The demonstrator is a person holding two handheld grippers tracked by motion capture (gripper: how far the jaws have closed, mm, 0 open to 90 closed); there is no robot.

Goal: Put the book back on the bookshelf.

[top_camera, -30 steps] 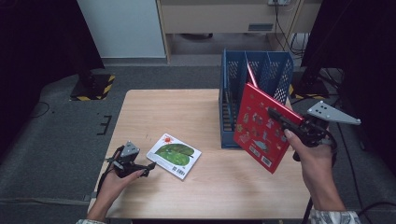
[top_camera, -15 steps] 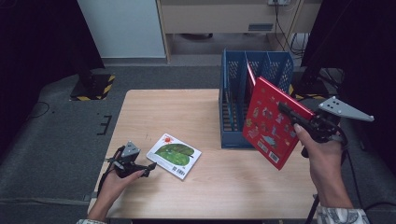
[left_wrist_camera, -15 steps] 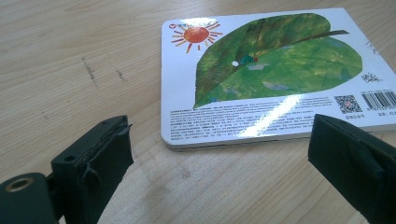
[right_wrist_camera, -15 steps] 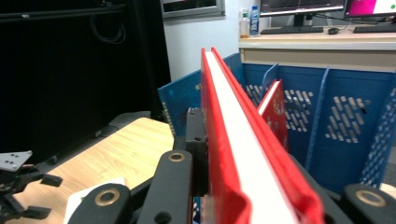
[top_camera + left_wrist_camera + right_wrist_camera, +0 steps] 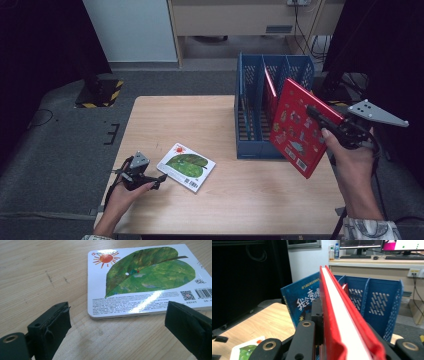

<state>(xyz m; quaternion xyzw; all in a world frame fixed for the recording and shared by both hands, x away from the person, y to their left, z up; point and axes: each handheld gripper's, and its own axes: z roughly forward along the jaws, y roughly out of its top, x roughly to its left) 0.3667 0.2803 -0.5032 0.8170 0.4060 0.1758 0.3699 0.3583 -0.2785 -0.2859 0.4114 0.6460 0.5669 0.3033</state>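
The left gripper [image 5: 161, 178] rests on the table [image 5: 165, 120] at its near left, jaws apart and holding nothing. Just beyond its fingertips lies the leaf book [image 5: 186, 167], flat, back cover up, close to the jaws but not between them; the left gripper view shows the same book [image 5: 142, 282] ahead of the two open pads. This book is not yet filed.

Further right stands the blue rack [image 5: 272, 107], upright at the table's right half. It already holds a red-edged book [image 5: 269, 90] in a middle slot; the right gripper view also shows a blue book [image 5: 302, 302] standing at the rack.

At the far right, the right gripper [image 5: 320, 117] is clamped on the red book [image 5: 297, 130], held in the air, tilted, just beside the rack's right end. The gripper's own view shows the jaws pressed on both covers.

Judgement: filing is partly done. The red book must be slotted, then the leaf book picked up and filed.
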